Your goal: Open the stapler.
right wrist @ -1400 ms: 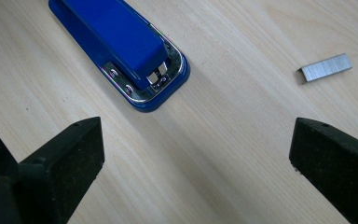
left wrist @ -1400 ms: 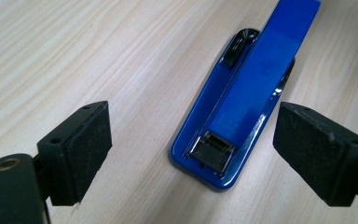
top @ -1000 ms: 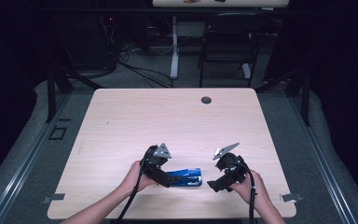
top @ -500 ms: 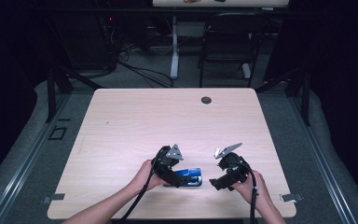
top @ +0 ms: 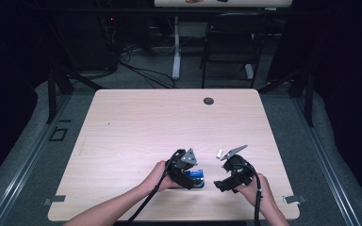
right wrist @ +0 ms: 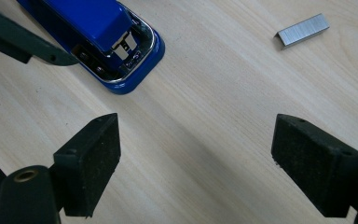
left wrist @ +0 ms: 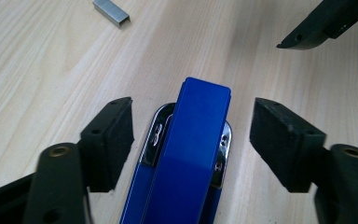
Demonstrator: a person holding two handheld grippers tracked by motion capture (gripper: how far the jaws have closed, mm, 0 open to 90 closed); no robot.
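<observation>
Near the table's (top: 122,122) front edge: left gripper (left wrist: 193,135) astride a blue stapler (left wrist: 191,154), jaws just been closing (pads not touching). Right gripper (right wrist: 196,158) wide, holding nothing, beside a strip of staples (right wrist: 303,30).

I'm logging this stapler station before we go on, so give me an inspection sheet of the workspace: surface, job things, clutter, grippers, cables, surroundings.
Surface: light wooden table, bare over most of its top, with a dark round grommet near the far edge.
Job's things: blue stapler lying flat near the front edge; strip of staples lying loose beside it.
Clutter: nothing seen.
Grippers: left gripper straddles the stapler, jaws just been closing, pads not yet touching it. Right gripper open over bare wood, nothing between its jaws.
Cables: one black cable trails from each gripper toward the person.
Surroundings: dark room, grey floor, black chair and loose floor cables beyond the table.
</observation>
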